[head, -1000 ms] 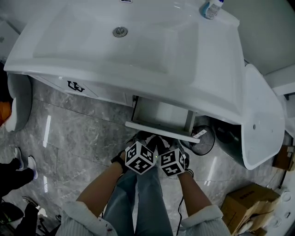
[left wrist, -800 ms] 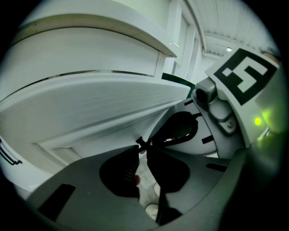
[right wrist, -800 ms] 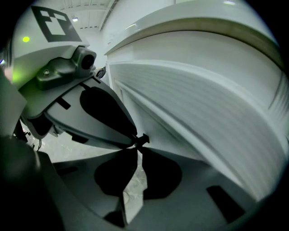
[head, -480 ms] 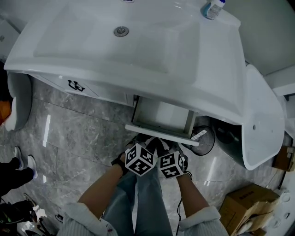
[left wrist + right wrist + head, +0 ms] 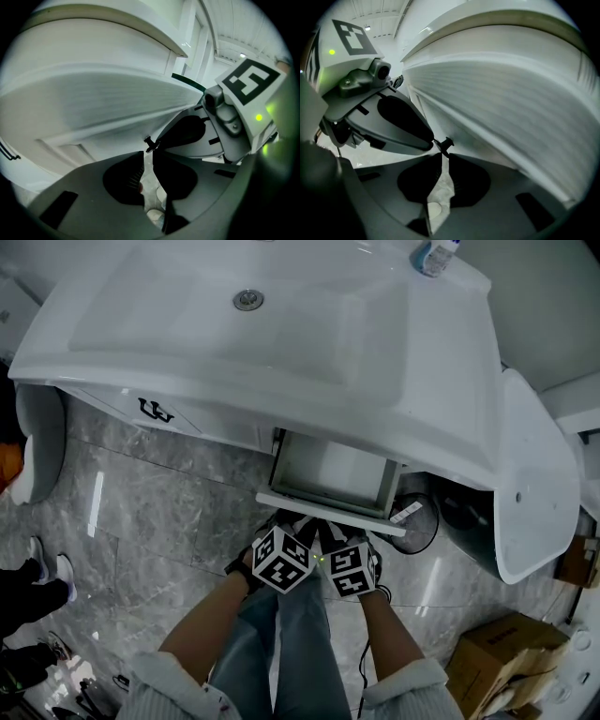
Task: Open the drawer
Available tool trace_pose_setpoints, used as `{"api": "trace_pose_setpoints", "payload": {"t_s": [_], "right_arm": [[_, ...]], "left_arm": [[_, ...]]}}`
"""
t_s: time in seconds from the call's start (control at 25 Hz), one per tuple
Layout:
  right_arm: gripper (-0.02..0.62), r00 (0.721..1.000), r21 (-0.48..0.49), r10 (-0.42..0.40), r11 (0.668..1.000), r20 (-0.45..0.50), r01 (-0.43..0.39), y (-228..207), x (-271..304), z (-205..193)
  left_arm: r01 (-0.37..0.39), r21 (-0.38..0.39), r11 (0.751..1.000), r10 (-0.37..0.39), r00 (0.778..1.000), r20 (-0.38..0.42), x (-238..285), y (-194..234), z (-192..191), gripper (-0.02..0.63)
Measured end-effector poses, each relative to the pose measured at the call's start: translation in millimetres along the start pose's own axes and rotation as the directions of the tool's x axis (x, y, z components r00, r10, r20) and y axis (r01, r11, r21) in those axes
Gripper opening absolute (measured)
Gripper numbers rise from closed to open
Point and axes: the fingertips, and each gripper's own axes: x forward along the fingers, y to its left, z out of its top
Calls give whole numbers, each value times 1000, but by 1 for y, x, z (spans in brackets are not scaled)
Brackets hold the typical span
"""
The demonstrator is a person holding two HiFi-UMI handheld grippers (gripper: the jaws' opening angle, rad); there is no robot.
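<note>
**A:** Starting on the left, the left gripper [image 5: 148, 151] has its jaws drawn together. Only a thin slit is open lower down, and the tips nip a small dark pull [image 5: 149, 143].

**B:** That pull sits on the drawer [image 5: 328, 509], doesn't it?

**A:** Looks so. From the head view the drawer is under the right half of the white basin [image 5: 441, 371]. It's partway out, with its white inside showing and its front panel just ahead of both grippers.

**B:** And on the right?

**A:** It's a mirror image. The right gripper [image 5: 441, 151] is pinched down too, and its tips meet on the same dark pull. The two grippers are touching or nearly so, right against the panel.

**B:** So there are two tools on one tiny pull. What's the best way to handle it?

**A:** I'd say draw straight back along the runners with both hands level and moving at the same pace. If one side leads, the box is likely to rack in its slides.

**B:** What about grip?

**A:** It's thin. The tips hold very little metal, so a sharp tug could pop them off. A steady, firm squeeze with no twisting should do it.

**B:** Is there room behind?

**A:** The person's legs [image 5: 291, 643] are directly below the grippers, so the body will have to give way as the drawer comes out.
</note>
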Motion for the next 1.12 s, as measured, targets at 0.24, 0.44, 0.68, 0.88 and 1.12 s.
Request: {"api": "trace_pose_setpoints", "payload": {"t_s": [0.24,0.44,0.68,0.88,1.12], "right_arm": [[49,1000,70,-10,998,4,9,-1,-5,-5],[49,1000,108,4,994,20,-7,8,-22,-1],[49,996,182,5,983,87,-21,20,-60,24],[48,989,242,-19,970,145,-17,21,-94,48],[48,972,305,-46,952,232,-28,15,-143,83]], "left_arm": [[-7,-35,999,7,1000,5,-9,-2,-5,55],[-12,-68,998,14,1000,27,-25,-11,4,55],[-19,-97,995,25,998,64,-55,-20,24,55],[-26,-116,993,39,993,109,-84,-28,47,55],[-36,-141,989,63,980,189,-127,-39,83,55]]}}
